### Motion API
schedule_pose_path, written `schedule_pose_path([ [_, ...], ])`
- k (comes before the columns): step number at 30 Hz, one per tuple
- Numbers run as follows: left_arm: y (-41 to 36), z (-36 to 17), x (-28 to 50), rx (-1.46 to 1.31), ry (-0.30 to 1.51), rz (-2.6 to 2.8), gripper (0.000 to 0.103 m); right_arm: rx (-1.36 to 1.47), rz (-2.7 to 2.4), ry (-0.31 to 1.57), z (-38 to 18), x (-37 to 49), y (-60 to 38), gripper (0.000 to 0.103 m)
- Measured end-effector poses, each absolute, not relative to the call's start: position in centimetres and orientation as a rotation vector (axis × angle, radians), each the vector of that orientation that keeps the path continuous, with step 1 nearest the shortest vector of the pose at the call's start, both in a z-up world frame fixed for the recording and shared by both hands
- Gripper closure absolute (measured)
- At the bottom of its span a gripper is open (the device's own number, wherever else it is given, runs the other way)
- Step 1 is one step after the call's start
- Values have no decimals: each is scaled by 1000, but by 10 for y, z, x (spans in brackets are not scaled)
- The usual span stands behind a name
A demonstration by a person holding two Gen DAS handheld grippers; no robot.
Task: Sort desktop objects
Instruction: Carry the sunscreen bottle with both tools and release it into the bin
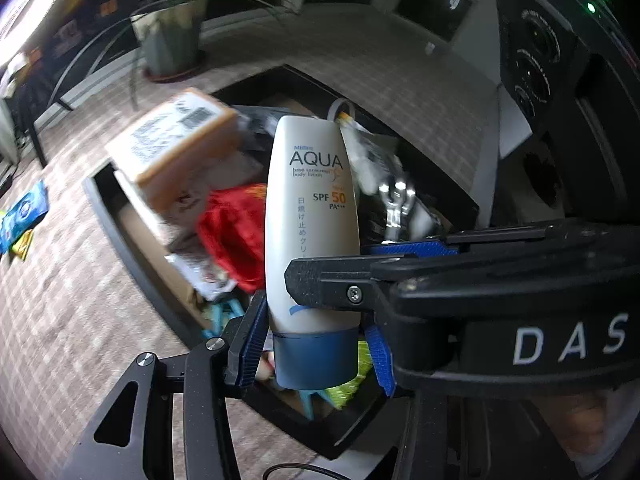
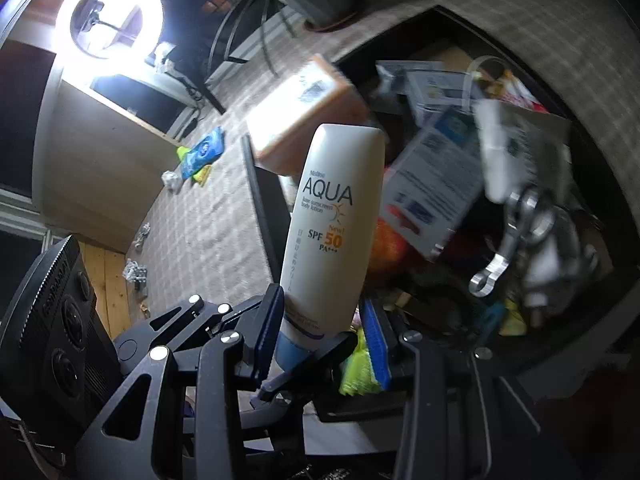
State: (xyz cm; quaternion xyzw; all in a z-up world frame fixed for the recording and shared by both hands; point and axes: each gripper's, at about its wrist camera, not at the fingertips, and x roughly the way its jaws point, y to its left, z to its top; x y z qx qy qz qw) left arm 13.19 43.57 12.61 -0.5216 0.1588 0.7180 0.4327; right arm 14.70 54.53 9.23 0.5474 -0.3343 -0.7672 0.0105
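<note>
Both grippers are pinching one white sunscreen tube (image 1: 310, 216), which is standing cap-down between them, its flat crimped end uppermost. In the left wrist view, the left gripper (image 1: 316, 344) is closing its blue pads (image 1: 254, 340) on the tube's dark blue cap and lower body. The right gripper (image 1: 340, 284) is reaching in from the right side of that view, its black finger crossing in front of the tube just above the cap.

In the right wrist view the right gripper (image 2: 324, 332) is pressing its blue pads (image 2: 269, 332) against the lower part of the same tube (image 2: 334, 220) (the cap end is partly hidden behind the black linkage).

The tube is hanging above a black tray (image 1: 120, 216) that is sitting on the checked tablecloth (image 1: 60, 300). The tray is holding a jumble of things: an orange box (image 1: 176, 148) tilted at its far left corner, something red (image 1: 234, 236), a metal tool (image 2: 516, 236), a white printed box (image 2: 432, 184) and a yellow-green wrapper (image 2: 360, 368).

Out on the cloth, well apart from the tray towards the left edge, a blue packet (image 2: 204, 152) is lying beside some yellow ones. A potted plant (image 1: 172, 36) is standing near the far edge.
</note>
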Motion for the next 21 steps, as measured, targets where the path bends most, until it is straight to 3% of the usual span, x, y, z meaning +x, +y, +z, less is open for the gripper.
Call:
schedule_pose_path([
  [6, 445, 124, 141, -1291, 463, 1798, 61, 1764, -2504, -955, 99, 161, 555, 64],
  [21, 383, 130, 114, -1352, 409, 1961, 59, 1745, -2507, -854, 108, 154, 525, 64],
])
